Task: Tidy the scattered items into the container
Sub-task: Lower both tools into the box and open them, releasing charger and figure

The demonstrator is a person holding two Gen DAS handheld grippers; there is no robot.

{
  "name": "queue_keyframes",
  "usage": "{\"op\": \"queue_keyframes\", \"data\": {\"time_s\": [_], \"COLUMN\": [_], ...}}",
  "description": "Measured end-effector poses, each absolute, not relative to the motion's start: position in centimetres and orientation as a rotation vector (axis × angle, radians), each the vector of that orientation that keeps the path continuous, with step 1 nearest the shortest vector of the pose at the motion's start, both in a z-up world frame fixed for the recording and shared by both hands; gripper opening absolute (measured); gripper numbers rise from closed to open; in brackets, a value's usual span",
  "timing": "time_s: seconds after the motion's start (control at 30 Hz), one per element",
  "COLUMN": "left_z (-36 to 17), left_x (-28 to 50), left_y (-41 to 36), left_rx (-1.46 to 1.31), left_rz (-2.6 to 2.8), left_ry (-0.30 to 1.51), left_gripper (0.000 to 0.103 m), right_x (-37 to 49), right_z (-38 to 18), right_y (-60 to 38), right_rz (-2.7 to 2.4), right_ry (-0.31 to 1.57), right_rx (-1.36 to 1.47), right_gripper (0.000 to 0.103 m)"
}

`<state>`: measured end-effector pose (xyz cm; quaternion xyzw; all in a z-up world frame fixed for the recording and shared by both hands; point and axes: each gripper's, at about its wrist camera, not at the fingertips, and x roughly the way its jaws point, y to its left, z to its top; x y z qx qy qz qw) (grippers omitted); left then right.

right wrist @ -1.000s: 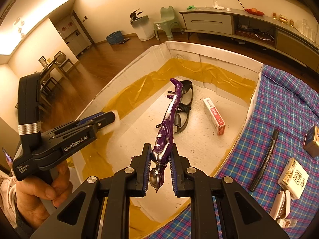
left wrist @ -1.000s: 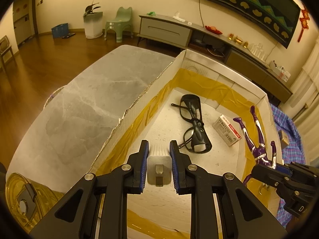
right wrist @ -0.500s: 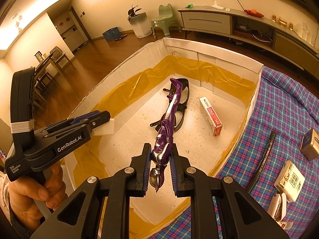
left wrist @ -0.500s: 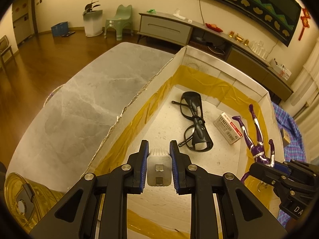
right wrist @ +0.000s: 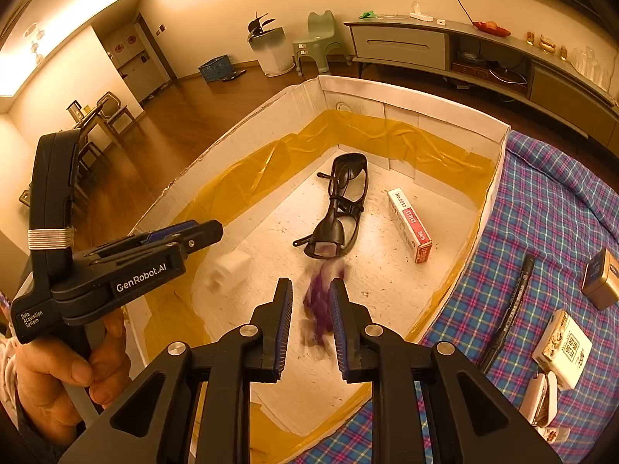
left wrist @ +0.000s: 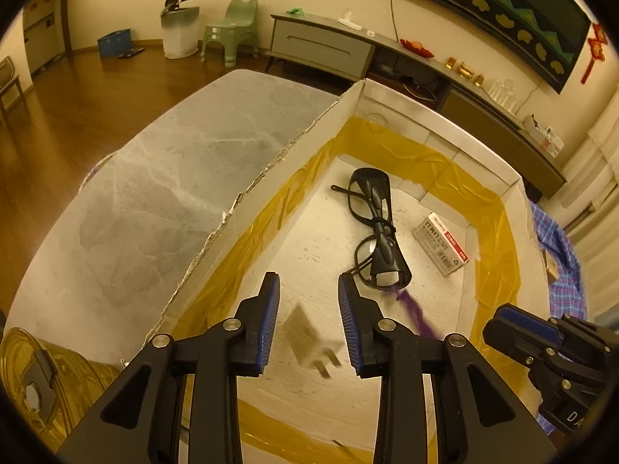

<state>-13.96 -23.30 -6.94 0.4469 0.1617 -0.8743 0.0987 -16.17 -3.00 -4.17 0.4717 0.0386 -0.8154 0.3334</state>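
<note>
The container is a white cardboard box (left wrist: 271, 166) lined with yellow tape, also in the right wrist view (right wrist: 499, 131). My left gripper (left wrist: 308, 282) hangs over its near end with jaws opening; a white plug adapter (left wrist: 309, 342) drops free between them, blurred. My right gripper (right wrist: 309, 309) is opening too, and the purple figure (right wrist: 321, 301) slips down between its jaws as a blur. Black glasses (left wrist: 377, 228) and a red-and-white box (left wrist: 441, 243) lie on the box floor. The left gripper (right wrist: 185, 236), held by a hand, shows in the right wrist view above the falling adapter (right wrist: 228, 268).
A plaid cloth (right wrist: 553, 212) right of the box carries a black pen (right wrist: 510, 309), a white patterned packet (right wrist: 565, 348), a gold-brown tin (right wrist: 601, 278) and a white stapler-like item (right wrist: 541, 398). Grey marble tabletop (left wrist: 154, 193) lies left of the box. A yellow tape reel (left wrist: 35, 386) sits near left.
Both grippers have opened. The white adapter has left the left jaws and is falling; the purple figure has slid down out of the right jaws toward the box floor.
</note>
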Motion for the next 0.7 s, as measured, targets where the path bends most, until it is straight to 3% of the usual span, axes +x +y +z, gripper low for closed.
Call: {"op": "queue_keyframes", "data": {"time_s": [0.7], "left_z": [-5.8], "left_x": [-13.4], "left_y": [-23.3], "left_rx": [1.285], "left_rz": [-2.615], "left_ry": [0.497], "left_gripper": [0.033], "right_x": [-15.0], "right_z": [-3.7], "right_y": [-3.1], "right_rz": [-2.107], "right_ry": [0.092], "right_rx": [1.227], "right_gripper": [0.022]}}
